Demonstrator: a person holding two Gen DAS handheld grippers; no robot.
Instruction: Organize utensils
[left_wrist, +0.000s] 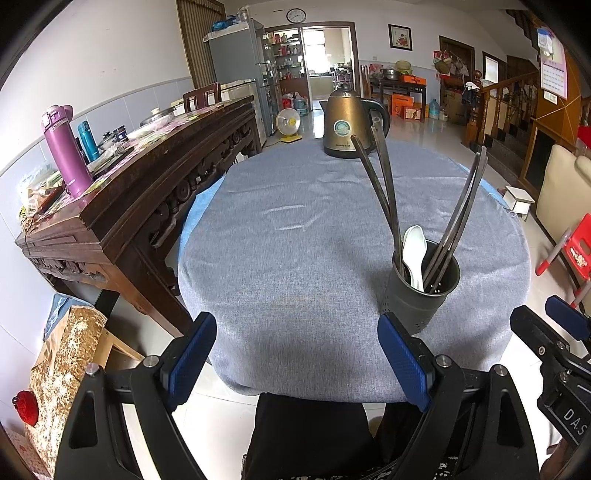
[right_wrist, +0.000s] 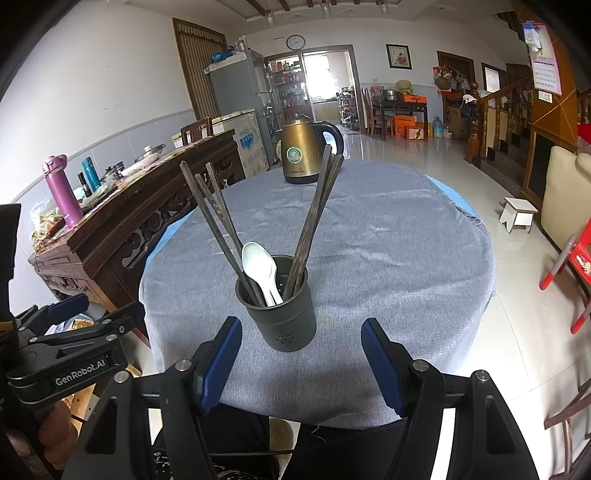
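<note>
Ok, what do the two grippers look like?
Both the left gripper and the right gripper have black angular frames with silver bolts and ribbed blue pads. The left one's side reads GenRobot.AI in white.

bare tablecloth (left_wrist: 295, 240) left, utensil holder (left_wrist: 421, 291) right

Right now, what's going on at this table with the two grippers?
A person holds a gripper in each hand at the near edge of a cloth-covered table. Both the left gripper and right gripper have open jaws with nothing between them. The chopsticks and white spoons already stand in the dark holder, and no utensils lie loose on the cloth. A kettle sits at the far side. The tidying looks finished or nearly so.
</note>
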